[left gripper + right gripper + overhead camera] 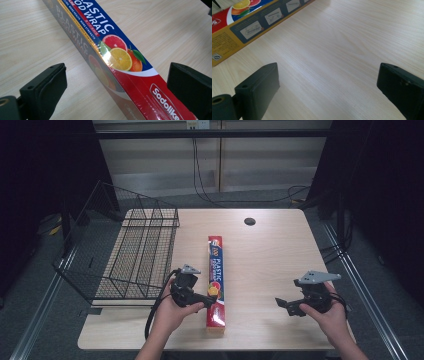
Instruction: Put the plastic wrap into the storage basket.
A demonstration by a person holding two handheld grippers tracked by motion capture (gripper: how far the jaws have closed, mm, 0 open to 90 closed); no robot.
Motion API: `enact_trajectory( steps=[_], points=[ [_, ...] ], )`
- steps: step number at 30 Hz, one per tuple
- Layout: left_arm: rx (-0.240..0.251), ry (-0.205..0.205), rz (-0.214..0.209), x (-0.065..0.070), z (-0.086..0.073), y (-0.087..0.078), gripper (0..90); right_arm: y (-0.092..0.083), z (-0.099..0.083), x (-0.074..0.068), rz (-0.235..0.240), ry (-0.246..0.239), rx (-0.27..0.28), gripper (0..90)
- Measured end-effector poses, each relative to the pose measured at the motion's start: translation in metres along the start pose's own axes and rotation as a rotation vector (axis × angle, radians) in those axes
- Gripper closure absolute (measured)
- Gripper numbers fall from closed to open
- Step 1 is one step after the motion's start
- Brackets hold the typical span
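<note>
Left claw (113, 82) spread wide, straddling the near end of the box of plastic wrap (117, 60) without touching it. Right claw (327, 85), also spread, over bare table (342, 37). The box likely handles light, stiff, film-slick; pinch across its narrow sides.

Long red-and-blue cardboard plastic-wrap box (117, 57): glossy shrink film, glare on the fruit print. Pale wood-grain laminate table (342, 50): smooth, low sheen. Black wire-mesh metal basket (131, 251): thin matt rods. Black plastic left gripper (113, 82) pads: matt, slightly grainy.
</note>
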State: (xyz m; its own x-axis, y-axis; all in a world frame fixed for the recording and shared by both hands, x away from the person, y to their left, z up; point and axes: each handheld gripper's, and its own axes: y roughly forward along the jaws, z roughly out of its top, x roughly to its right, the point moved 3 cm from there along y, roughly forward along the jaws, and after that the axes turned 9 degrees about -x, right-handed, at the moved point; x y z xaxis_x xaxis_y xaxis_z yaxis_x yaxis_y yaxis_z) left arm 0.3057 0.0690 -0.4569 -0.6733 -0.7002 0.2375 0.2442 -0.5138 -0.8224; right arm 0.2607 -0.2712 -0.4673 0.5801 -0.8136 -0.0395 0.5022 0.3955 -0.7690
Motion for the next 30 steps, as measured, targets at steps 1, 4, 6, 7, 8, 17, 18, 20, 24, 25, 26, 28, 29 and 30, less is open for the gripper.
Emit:
enact_trajectory(
  steps=[1, 4, 6, 7, 8, 17, 18, 20, 24, 25, 26, 28, 29, 30],
  points=[
    [-0.007, -0.002, -0.004, 0.000, 0.000, 0.000, 3.0, 0.000, 0.000, 0.000, -0.001, -0.002, 0.000, 4.2],
    [-0.007, -0.005, -0.002, 0.000, -0.001, 0.002, 3.0, 0.002, 0.000, -0.002, -0.014, -0.008, -0.002, 4.3],
    [-0.009, -0.011, -0.011, 0.000, 0.000, 0.003, 3.0, 0.003, -0.001, -0.003, -0.004, -0.016, -0.005, 4.4],
    [-0.010, -0.010, -0.004, 0.000, 0.000, 0.003, 3.0, 0.003, -0.001, -0.003, -0.013, -0.019, -0.003, 4.3],
    [-0.010, -0.010, -0.004, 0.000, 0.000, 0.003, 3.0, 0.003, -0.001, -0.003, -0.010, -0.019, -0.008, 4.4],
    [-0.025, -0.028, -0.012, 0.006, 0.008, 0.011, 3.8, 0.004, -0.002, -0.004, -0.027, -0.036, -0.013, 4.1],
    [-0.034, -0.021, -0.013, 0.006, 0.009, 0.011, 3.8, 0.004, -0.002, -0.005, -0.032, -0.035, -0.014, 4.1],
    [-0.035, -0.028, -0.020, 0.008, 0.012, 0.013, 4.2, 0.004, -0.003, -0.005, -0.033, -0.030, -0.019, 4.1],
    [-0.046, -0.045, -0.007, 0.009, 0.024, 0.018, 4.5, 0.004, -0.004, -0.005, -0.035, -0.035, -0.023, 4.2],
    [-0.046, -0.045, -0.007, 0.009, 0.024, 0.018, 4.7, 0.004, -0.004, -0.005, -0.035, -0.035, -0.023, 4.2],
    [-0.057, -0.038, 0.002, 0.008, 0.026, 0.018, 4.7, 0.004, -0.004, -0.005, -0.035, -0.035, -0.021, 4.2],
    [-0.065, -0.043, 0.017, 0.007, 0.030, 0.020, 4.9, 0.004, -0.004, -0.005, -0.035, -0.037, -0.020, 4.3],
    [-0.071, -0.045, 0.015, 0.007, 0.031, 0.021, 5.5, 0.003, -0.004, -0.004, -0.029, -0.035, -0.017, 4.3],
    [-0.067, -0.058, 0.017, 0.006, 0.033, 0.022, 5.5, 0.003, -0.004, -0.004, -0.025, -0.031, -0.014, 4.3]
  ],
)
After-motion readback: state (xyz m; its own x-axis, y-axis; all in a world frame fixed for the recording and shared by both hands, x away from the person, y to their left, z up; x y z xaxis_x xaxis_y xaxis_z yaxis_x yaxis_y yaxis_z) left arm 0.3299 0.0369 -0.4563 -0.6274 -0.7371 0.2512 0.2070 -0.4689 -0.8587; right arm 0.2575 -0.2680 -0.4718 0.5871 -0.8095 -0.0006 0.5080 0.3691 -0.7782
